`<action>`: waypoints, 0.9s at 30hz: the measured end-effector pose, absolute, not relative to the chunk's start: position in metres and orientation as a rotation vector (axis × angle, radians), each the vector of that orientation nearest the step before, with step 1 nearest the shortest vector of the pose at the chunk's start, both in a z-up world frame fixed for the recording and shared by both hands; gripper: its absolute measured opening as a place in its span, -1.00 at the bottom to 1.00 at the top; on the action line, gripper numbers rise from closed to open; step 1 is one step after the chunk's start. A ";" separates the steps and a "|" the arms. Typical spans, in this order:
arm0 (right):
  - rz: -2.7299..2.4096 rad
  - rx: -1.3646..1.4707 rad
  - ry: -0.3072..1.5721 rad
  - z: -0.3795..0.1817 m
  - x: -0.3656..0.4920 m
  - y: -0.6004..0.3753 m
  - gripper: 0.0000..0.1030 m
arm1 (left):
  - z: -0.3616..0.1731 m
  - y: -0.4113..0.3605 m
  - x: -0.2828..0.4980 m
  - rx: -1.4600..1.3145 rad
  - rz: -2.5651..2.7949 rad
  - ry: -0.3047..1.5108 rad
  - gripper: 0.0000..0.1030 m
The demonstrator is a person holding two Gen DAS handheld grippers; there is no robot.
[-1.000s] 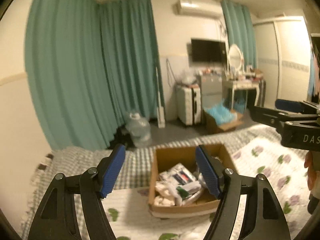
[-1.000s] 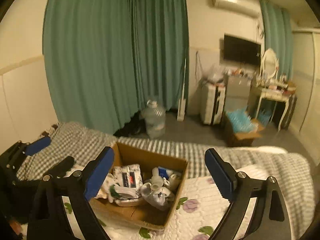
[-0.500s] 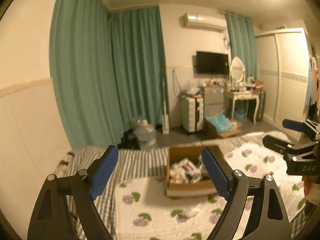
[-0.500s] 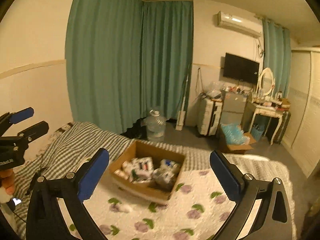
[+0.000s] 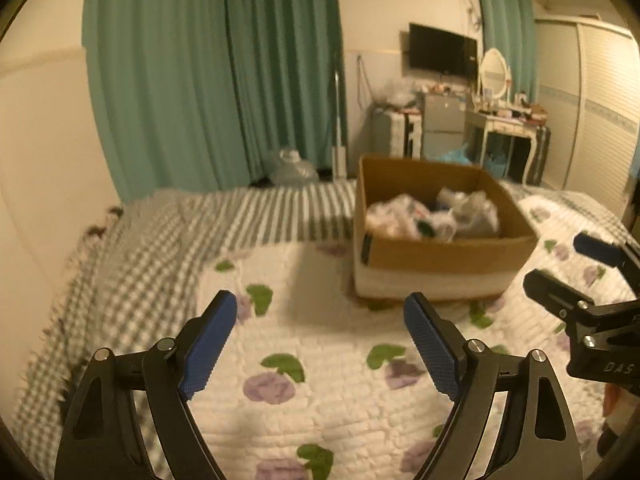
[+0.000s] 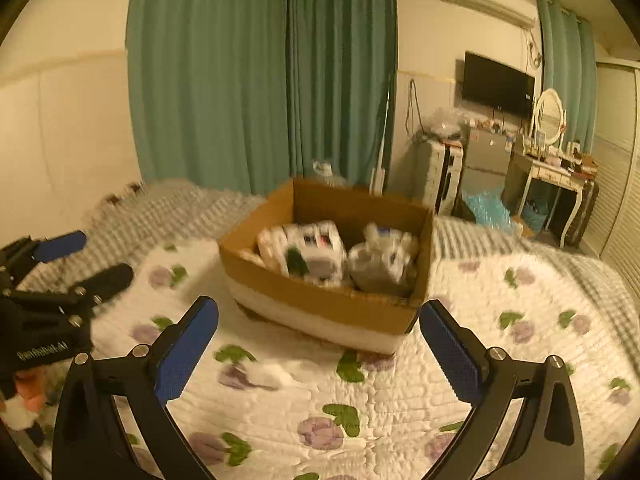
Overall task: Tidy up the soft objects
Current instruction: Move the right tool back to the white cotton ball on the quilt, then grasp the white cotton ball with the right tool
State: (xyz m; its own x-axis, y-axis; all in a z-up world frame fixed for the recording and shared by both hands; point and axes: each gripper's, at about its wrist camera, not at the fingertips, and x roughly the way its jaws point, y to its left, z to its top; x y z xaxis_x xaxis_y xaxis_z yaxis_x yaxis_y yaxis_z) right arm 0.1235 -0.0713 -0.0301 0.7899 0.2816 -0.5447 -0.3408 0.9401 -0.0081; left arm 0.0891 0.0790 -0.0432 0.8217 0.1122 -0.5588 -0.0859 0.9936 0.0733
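Box (image 6: 320,300) on quilt (image 6: 400,392) | holds soft packs (image 6: 316,252) | tools unmentioned

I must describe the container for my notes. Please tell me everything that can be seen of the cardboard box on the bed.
The cardboard box is brown, open at the top, with a white band along the bottom of its walls. It stands upright on the white floral quilt. Inside lies a pile of soft white packets, blurred in both views. A dark mark shows on its left corner in the left wrist view. Neither tool touches it.
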 end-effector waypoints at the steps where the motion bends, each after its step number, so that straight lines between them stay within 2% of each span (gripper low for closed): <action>1: 0.327 -0.104 0.597 -0.046 0.131 -0.070 0.97 | -0.051 0.083 0.091 0.047 0.114 0.607 0.68; 12: 0.332 -0.155 0.751 -0.147 0.173 -0.040 0.97 | -0.115 0.097 0.119 0.085 0.133 0.708 0.68; 19: 0.389 -0.143 0.812 -0.163 0.183 -0.033 0.95 | -0.128 0.086 0.123 0.140 0.122 0.736 0.68; 22: 0.433 -0.165 0.840 -0.170 0.184 -0.026 0.75 | -0.130 0.087 0.124 0.135 0.125 0.743 0.68; 27: 0.490 -0.196 0.859 -0.174 0.180 -0.015 0.06 | -0.130 0.091 0.124 0.115 0.126 0.747 0.68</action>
State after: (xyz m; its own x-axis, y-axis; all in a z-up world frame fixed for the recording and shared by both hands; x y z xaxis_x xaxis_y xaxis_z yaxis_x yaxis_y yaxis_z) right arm 0.1799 -0.0145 -0.1744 0.5512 0.3337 -0.7648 -0.4884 0.8721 0.0286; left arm 0.1245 0.0906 -0.1300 0.7270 0.1550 -0.6689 -0.0735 0.9862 0.1486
